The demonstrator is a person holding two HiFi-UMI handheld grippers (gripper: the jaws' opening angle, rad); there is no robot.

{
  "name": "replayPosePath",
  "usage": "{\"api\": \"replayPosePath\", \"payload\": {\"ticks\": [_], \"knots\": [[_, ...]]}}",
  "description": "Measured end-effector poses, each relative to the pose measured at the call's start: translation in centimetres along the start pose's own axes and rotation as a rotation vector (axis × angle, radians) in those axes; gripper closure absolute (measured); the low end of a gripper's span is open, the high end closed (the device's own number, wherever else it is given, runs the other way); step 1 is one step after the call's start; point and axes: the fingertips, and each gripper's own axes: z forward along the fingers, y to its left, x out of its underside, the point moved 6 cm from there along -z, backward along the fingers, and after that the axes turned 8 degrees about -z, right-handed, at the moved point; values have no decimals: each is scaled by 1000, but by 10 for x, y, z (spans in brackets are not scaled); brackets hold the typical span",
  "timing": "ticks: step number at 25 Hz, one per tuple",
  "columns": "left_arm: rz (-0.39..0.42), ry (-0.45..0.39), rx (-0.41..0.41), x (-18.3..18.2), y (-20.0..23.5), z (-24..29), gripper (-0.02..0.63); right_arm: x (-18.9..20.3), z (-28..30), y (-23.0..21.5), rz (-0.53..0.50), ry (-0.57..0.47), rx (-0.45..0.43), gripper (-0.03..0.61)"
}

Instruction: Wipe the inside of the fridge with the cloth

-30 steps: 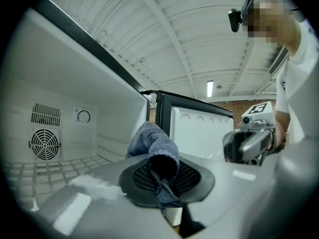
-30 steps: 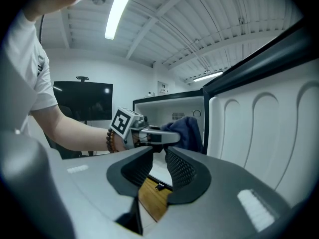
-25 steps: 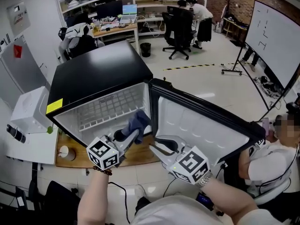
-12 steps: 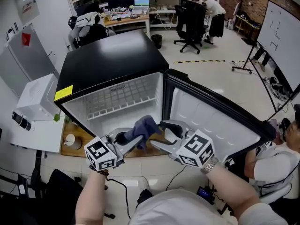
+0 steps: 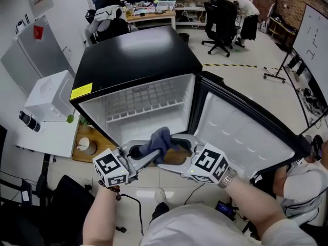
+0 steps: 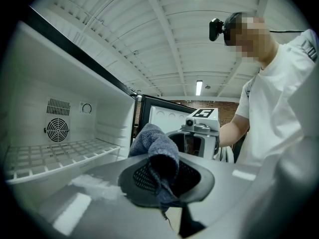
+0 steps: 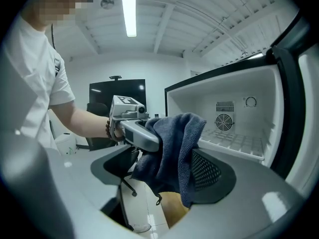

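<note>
At the lower front edge of the black compact fridge (image 5: 138, 55), whose white cavity stands open, the left gripper (image 5: 146, 156) has its jaws nearly together, pinched on a dark blue terry cloth (image 5: 160, 139). The cloth bunches up above the jaw tips and hangs just in front of the opening, below the white wire shelf (image 5: 143, 104). It does not seem to touch any inner wall yet, so no wiping looks under way. To its right, the right gripper (image 5: 172, 151) faces the left one. Its jaws have just been opening and now stand spread wide, one on each side of the hanging fold. The cloth lies between them and may brush one pad, but nothing is pressing on it. Further right, the fridge's white-lined door (image 5: 241, 132) is swung fully aside. The step in hand looks like a pass or a two-handed regrip of the cloth ahead of the wiping. The next move would probably call for the right jaws to close on the free fold, clear of the left jaw tips, before the cloth is carried into the cavity. A second ago the right gripper was nearly shut and off to the right by the door's lower edge, well apart from the cloth, and it has since swung in to bracket it.
</note>
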Motion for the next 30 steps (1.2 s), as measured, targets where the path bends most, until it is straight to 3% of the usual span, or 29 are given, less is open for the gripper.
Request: {"api": "replayPosePath", "payload": {"ticks": [7, 11, 16, 22, 30], "knots": [[-41, -7, -33, 11, 1, -15, 560, -3, 32, 15, -57, 25, -26, 204], [-109, -21, -29, 18, 4, -27, 547, 0, 45, 21, -56, 16, -61, 206], [-221, -37, 37, 24, 6, -47, 471, 1, 60, 27, -30, -15, -135, 218], [-242, -4, 31, 32, 12, -66, 441, 5, 76, 28, 11, -26, -226, 236], [-354, 27, 140, 39, 12, -80, 298, 7, 92, 25, 81, -33, -318, 247]]}}
